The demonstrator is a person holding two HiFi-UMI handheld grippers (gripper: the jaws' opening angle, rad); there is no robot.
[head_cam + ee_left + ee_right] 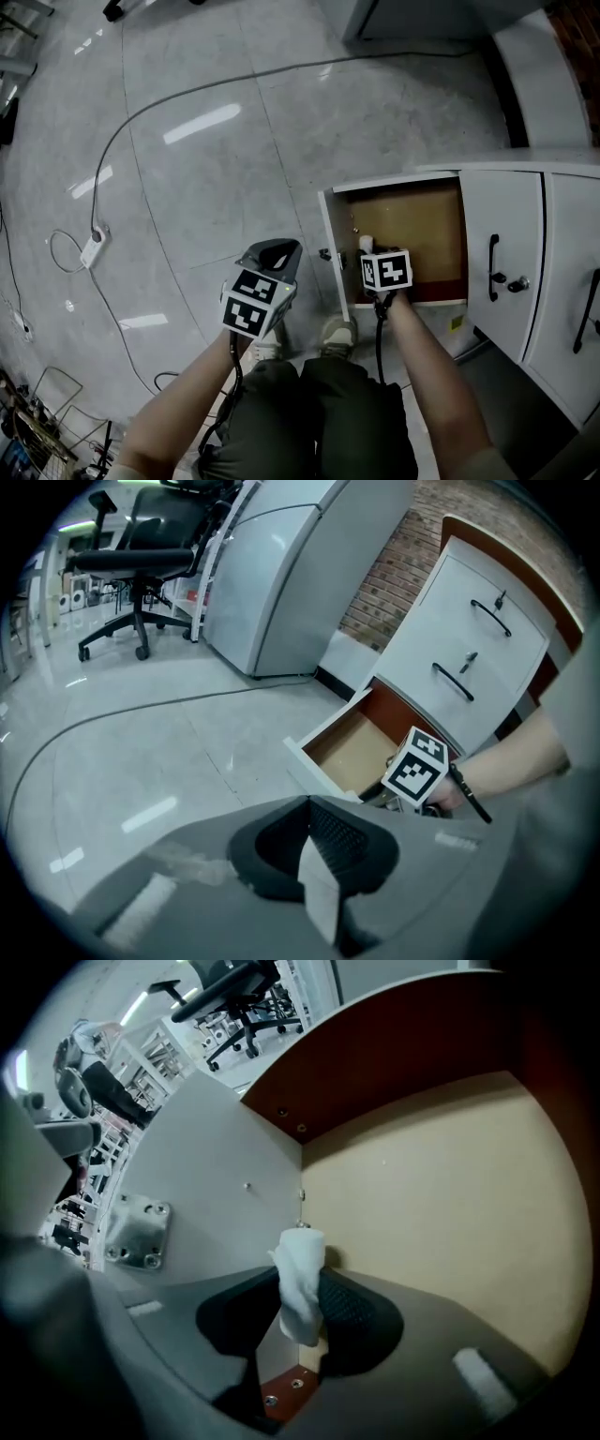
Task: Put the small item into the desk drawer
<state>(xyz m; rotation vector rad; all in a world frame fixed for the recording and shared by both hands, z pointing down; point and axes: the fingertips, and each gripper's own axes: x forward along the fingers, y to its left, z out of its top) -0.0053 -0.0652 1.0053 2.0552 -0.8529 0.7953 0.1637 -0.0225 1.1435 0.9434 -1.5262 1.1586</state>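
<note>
A small white rolled item (300,1265) stands upright between the jaws of my right gripper (302,1312), which is shut on it. That gripper (373,255) points steeply down into the open desk drawer (422,225), close to the drawer's white front wall (206,1176) and above its tan bottom (441,1194). The item's white tip (366,244) shows just past the marker cube. My left gripper (274,253) hangs over the floor to the left of the drawer. Its jaws (309,808) meet at the tips, with nothing between them. From there the drawer (352,747) lies ahead to the right.
White cabinet doors with black handles (494,267) stand right of the drawer. A cable (122,131) and a power strip (94,248) lie on the grey floor. An office chair (141,555) and a grey cabinet (281,564) stand farther off. The person's legs (319,412) are below.
</note>
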